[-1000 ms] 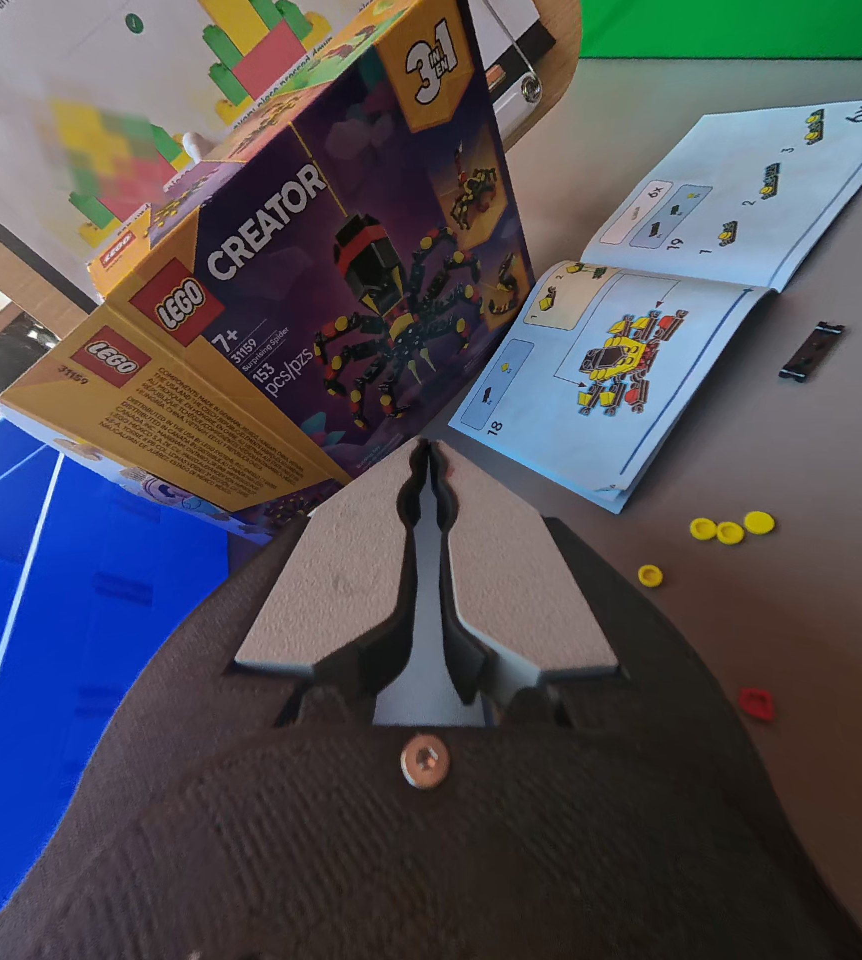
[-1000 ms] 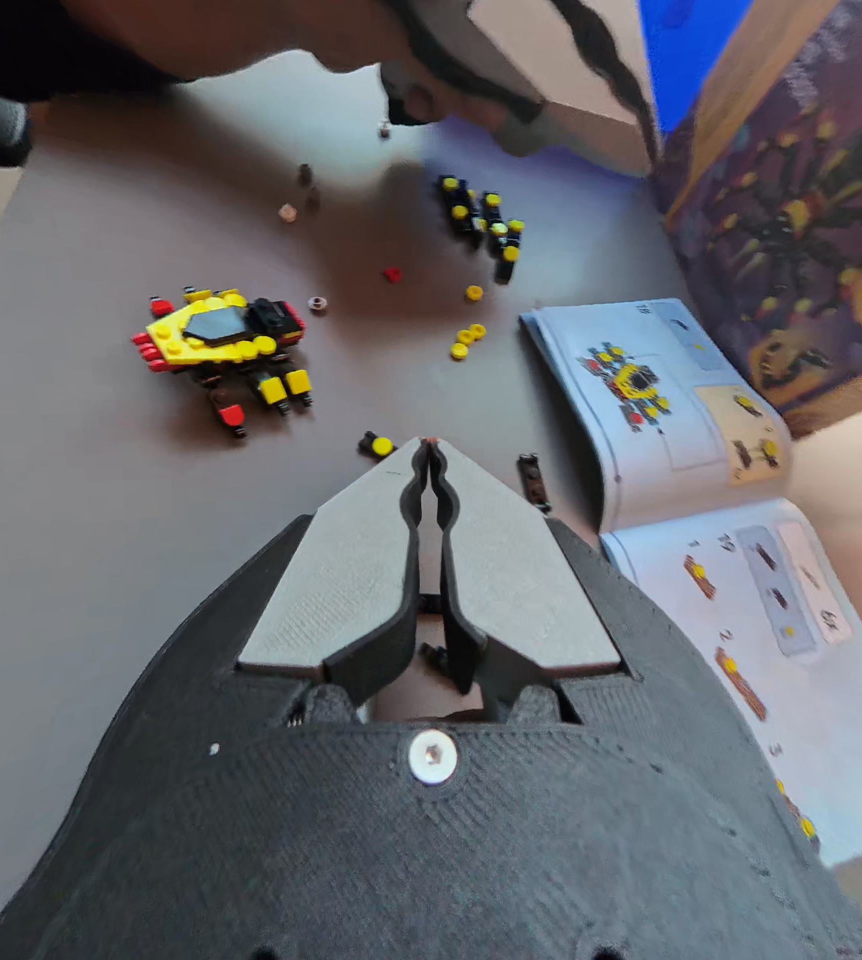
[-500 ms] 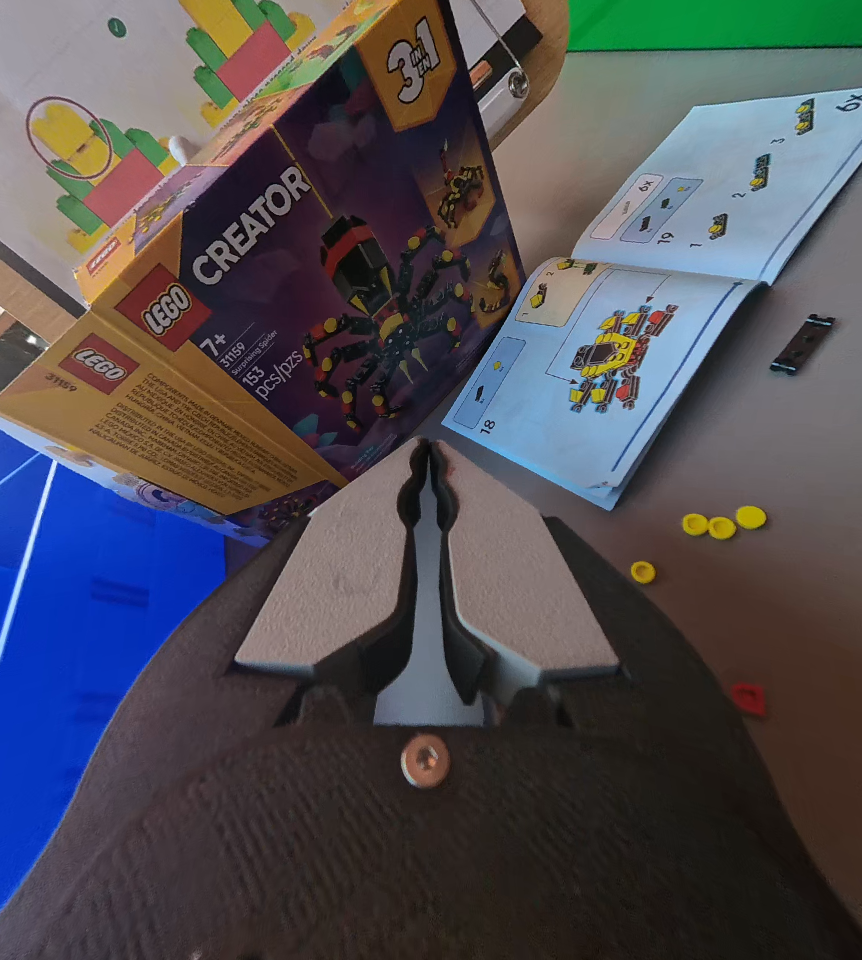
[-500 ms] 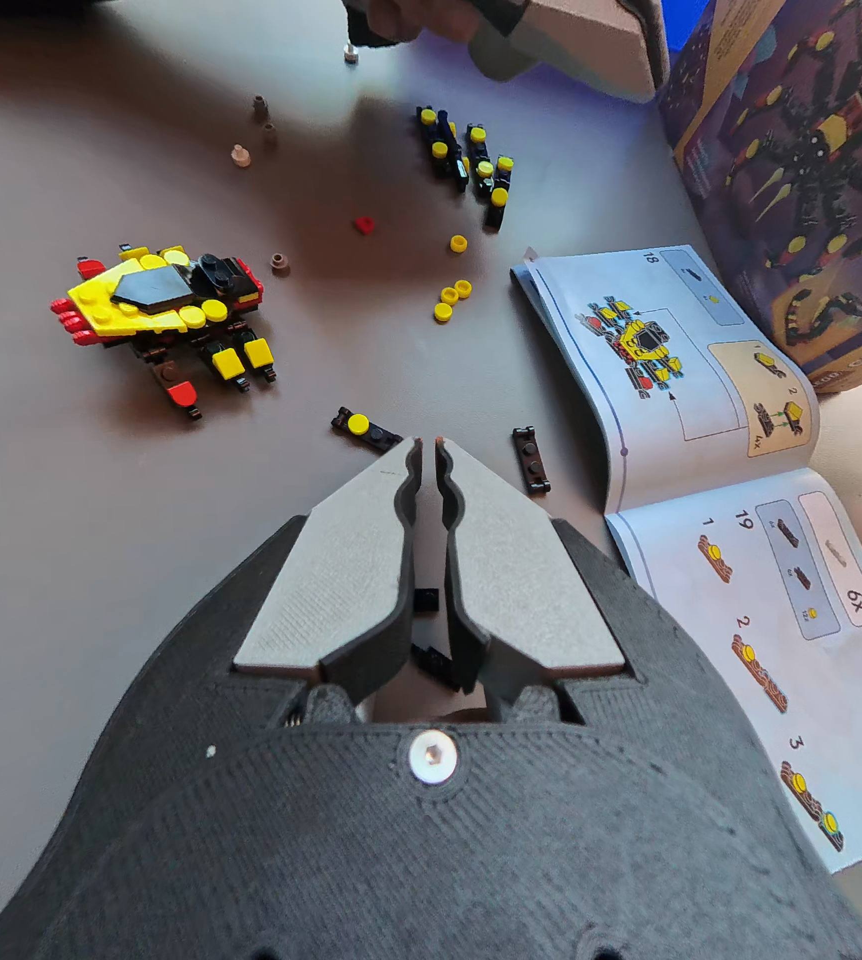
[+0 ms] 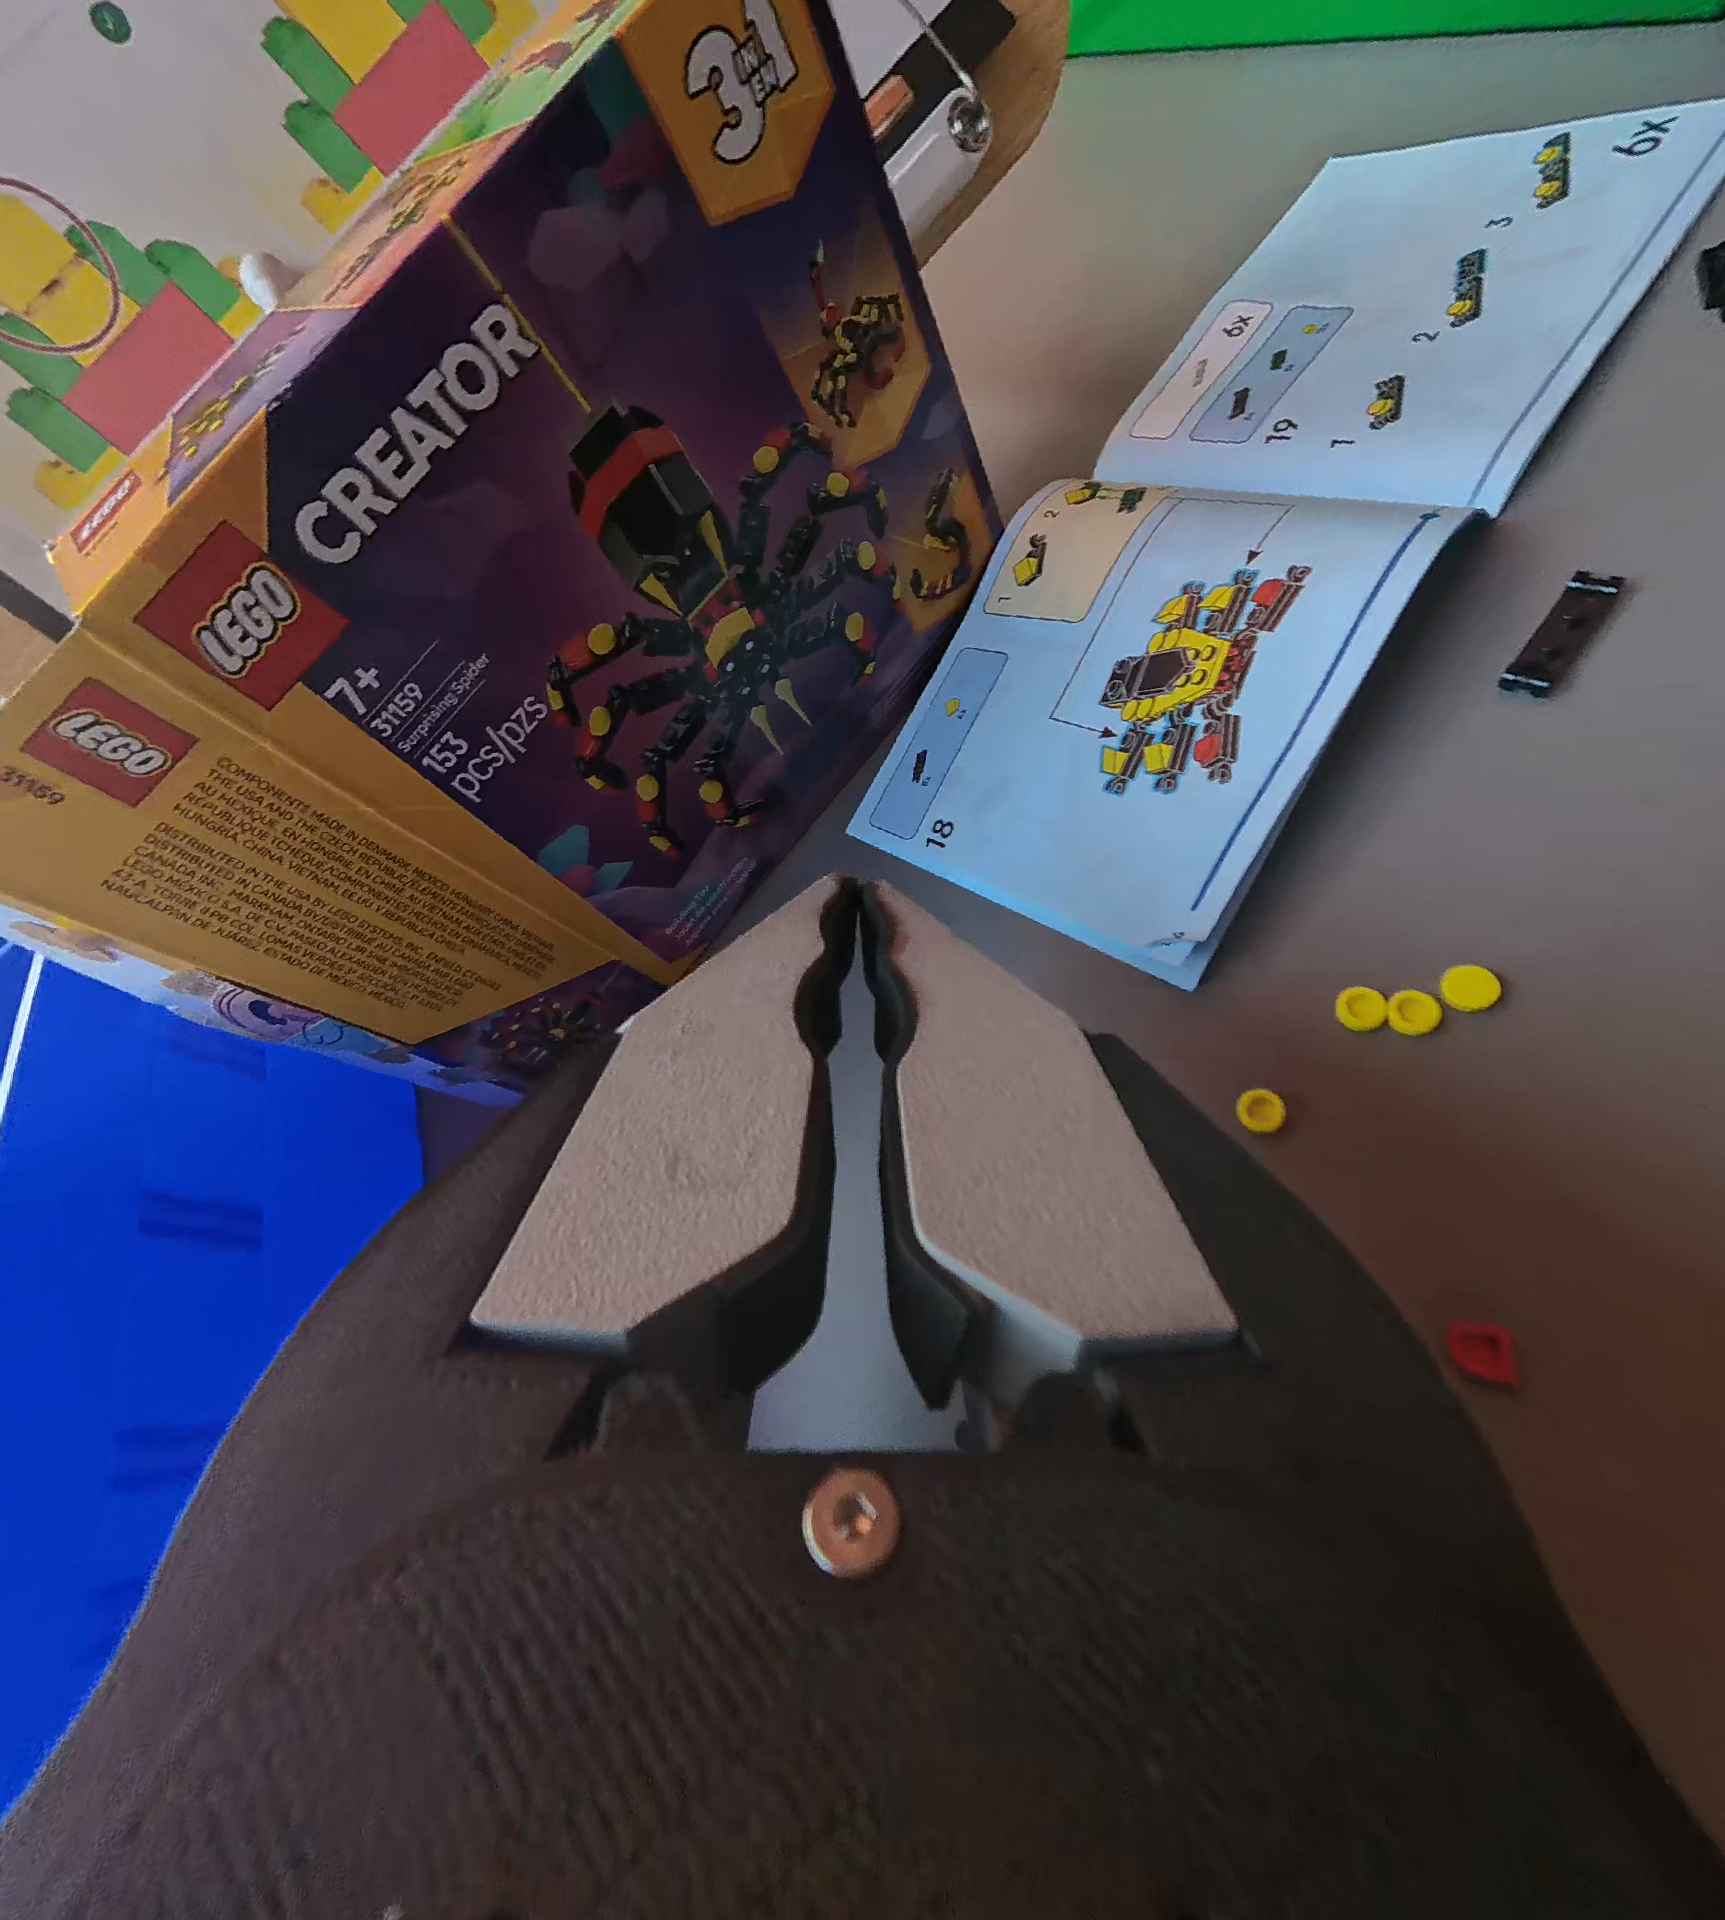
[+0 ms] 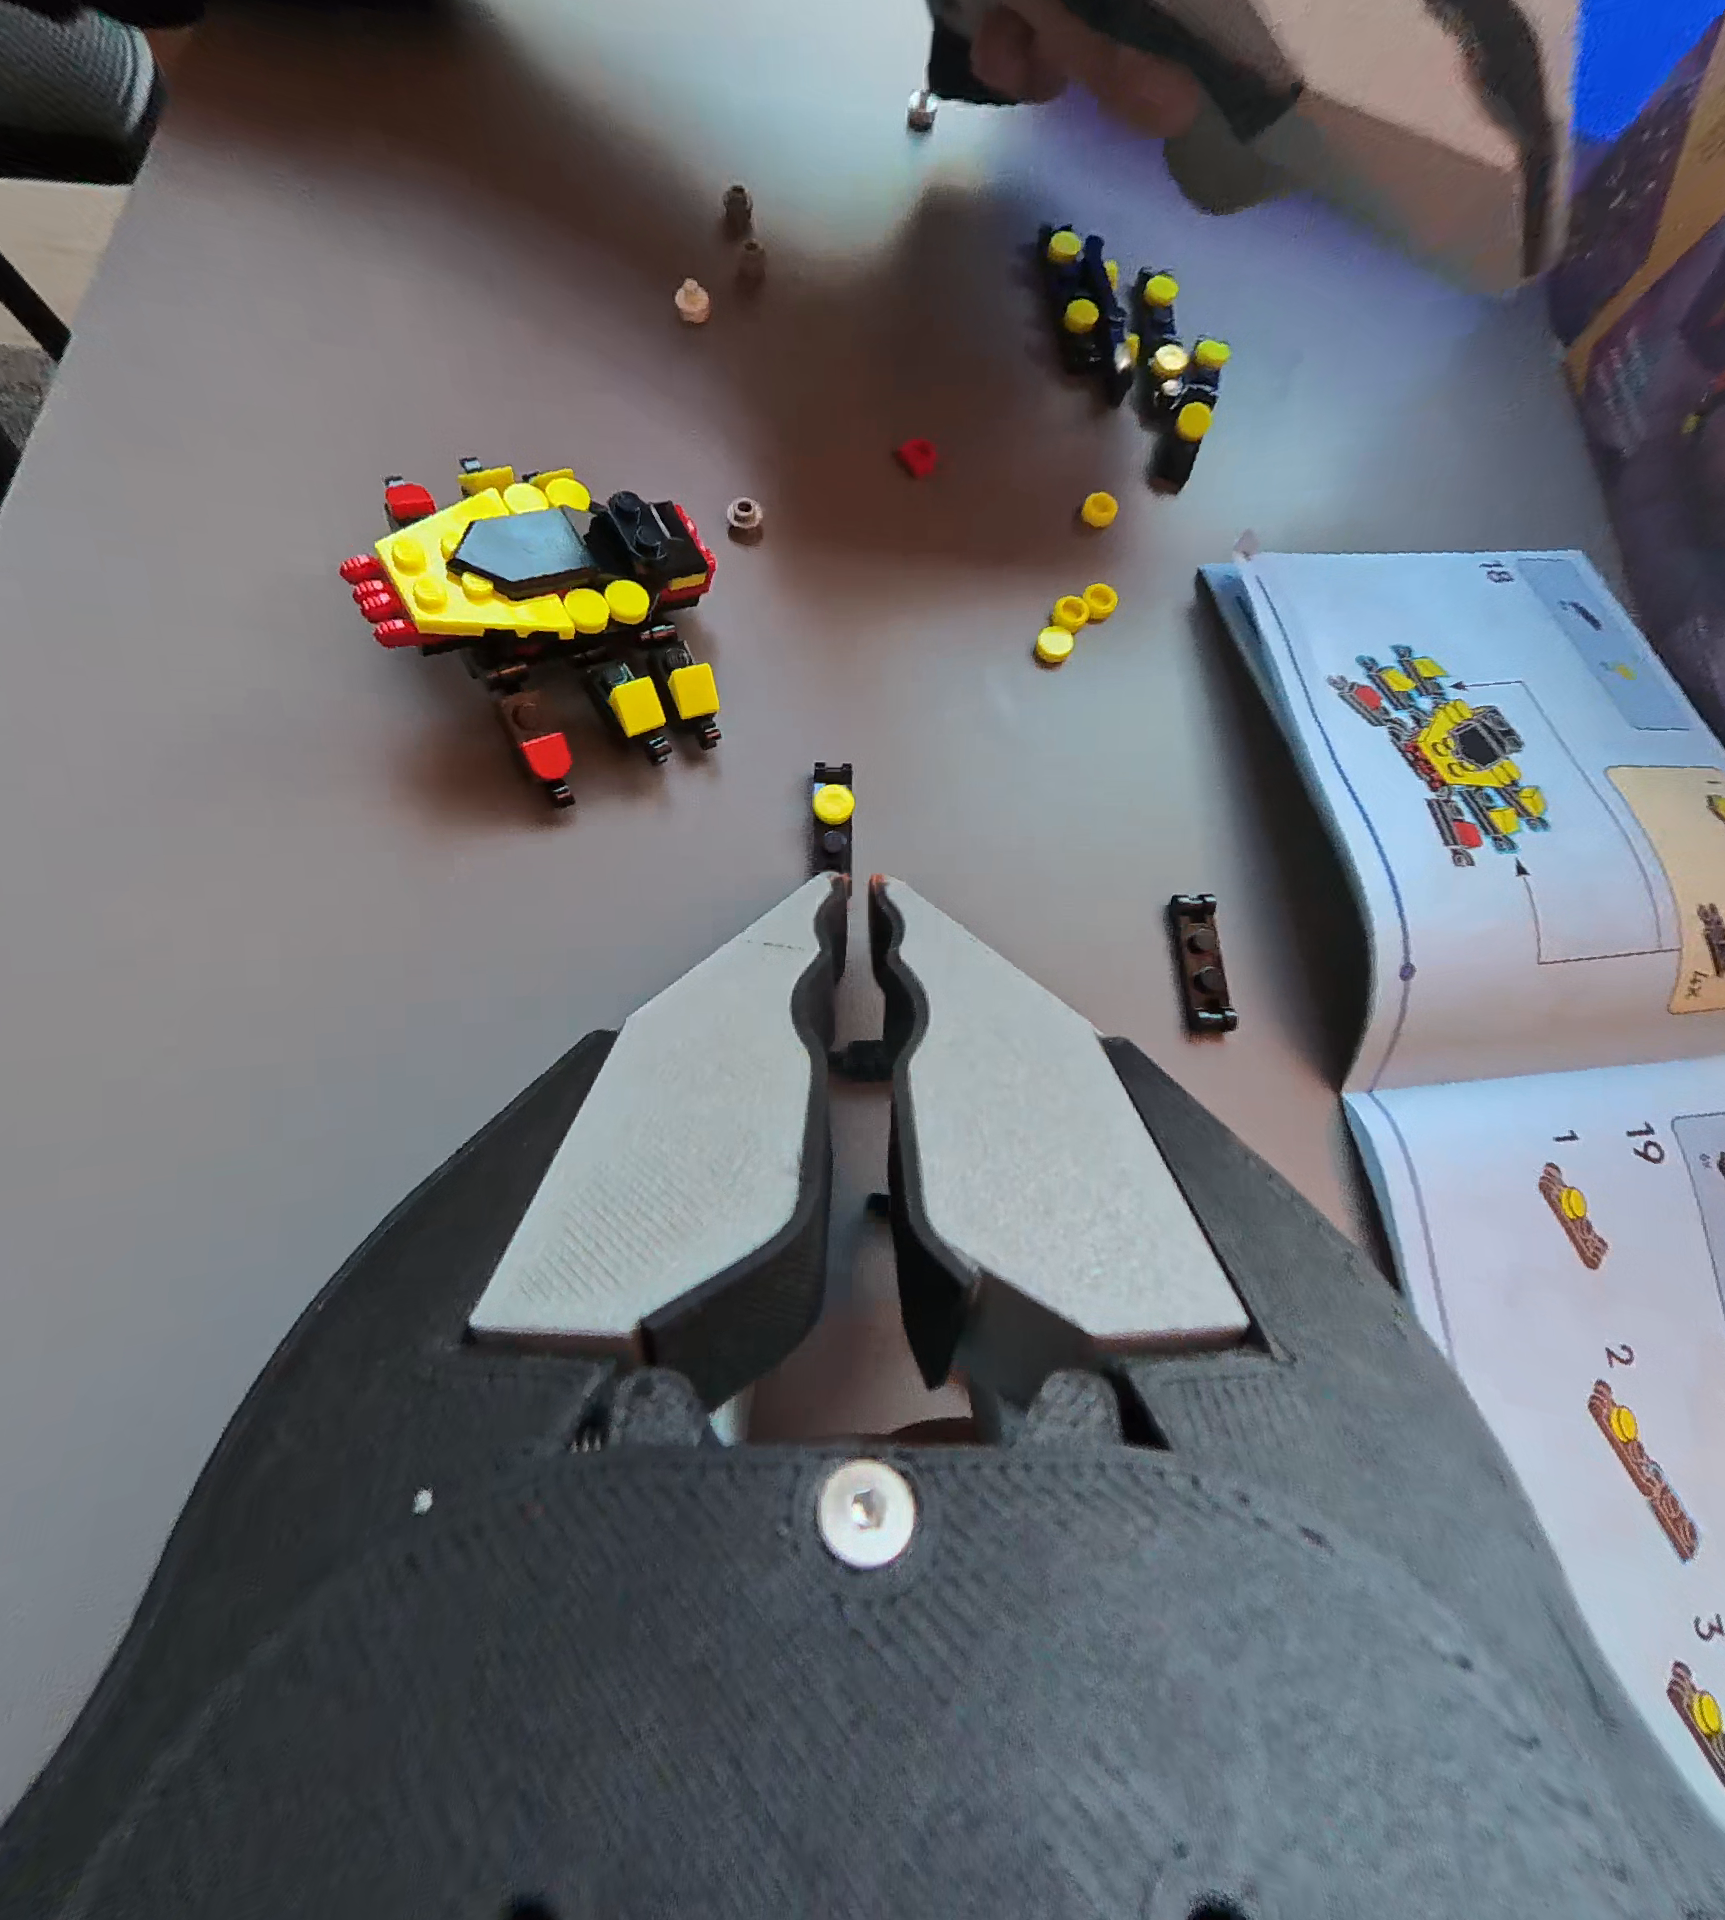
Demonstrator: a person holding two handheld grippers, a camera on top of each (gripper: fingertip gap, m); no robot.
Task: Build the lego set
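Grey table (image 5: 1616, 852) fills the left wrist view, where the left gripper (image 5: 856, 896) has its fingers together with nothing between them, tips just before the tilted box (image 5: 546, 582). Right of the box lies the open booklet (image 5: 1284, 582), with a black plate (image 5: 1562, 646) beyond it, four yellow studs (image 5: 1414, 1010) near the booklet's corner and a red piece (image 5: 1481, 1351) closer in. In the right wrist view, the right gripper (image 6: 858, 883) has its fingers slightly apart at the tips and holds nothing; just ahead of them lies a black plate with a yellow stud (image 6: 832, 816). The half-built yellow, black and red model (image 6: 536, 592) sits to the left, a cluster of black-and-yellow legs (image 6: 1144, 343) farther off, a bare black plate (image 6: 1201, 961) beside the booklet (image 6: 1523, 831).
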